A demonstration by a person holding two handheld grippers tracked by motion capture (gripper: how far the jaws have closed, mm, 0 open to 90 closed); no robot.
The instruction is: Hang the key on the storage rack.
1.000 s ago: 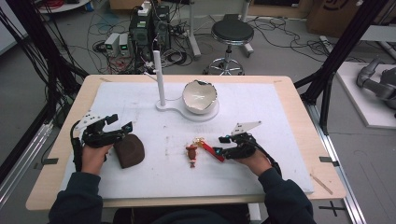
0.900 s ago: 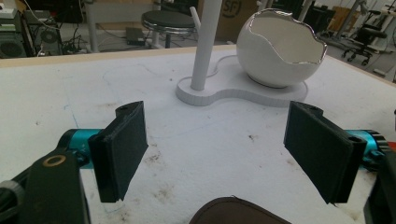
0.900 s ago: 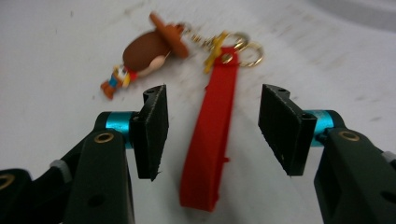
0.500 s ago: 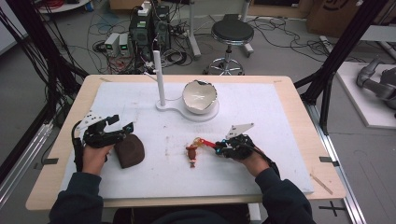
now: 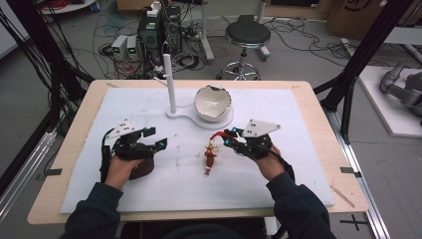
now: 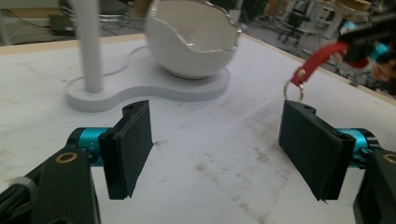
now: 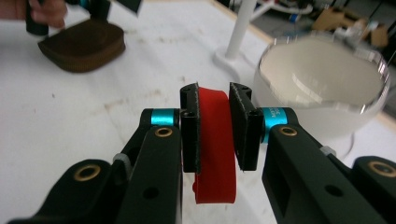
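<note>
A keychain with a red strap (image 5: 217, 135) and a small brown-red charm (image 5: 209, 160) hangs over the middle of the white mat. My right gripper (image 5: 228, 137) is shut on the strap (image 7: 215, 177), which fills the gap between its pads (image 7: 190, 130). My left gripper (image 5: 157, 138) is at the left, above a brown pouch (image 5: 142, 168). Its jaws (image 6: 217, 149) are open and have just been closing a little, with nothing between them. Past them the strap's metal ring (image 6: 294, 91) dangles at the right.
A white stand (image 5: 185, 117) with an upright pole (image 5: 170, 82) and a cracked, egg-like white bowl (image 5: 213, 102) sits at the back middle of the mat. The bowl (image 7: 322, 84) is close on the right gripper's right. A stool (image 5: 247, 35) and cables lie beyond the table.
My right gripper closed on the red strap and rose, lifting the keychain off the mat. My left gripper slid to the right over the brown pouch.
</note>
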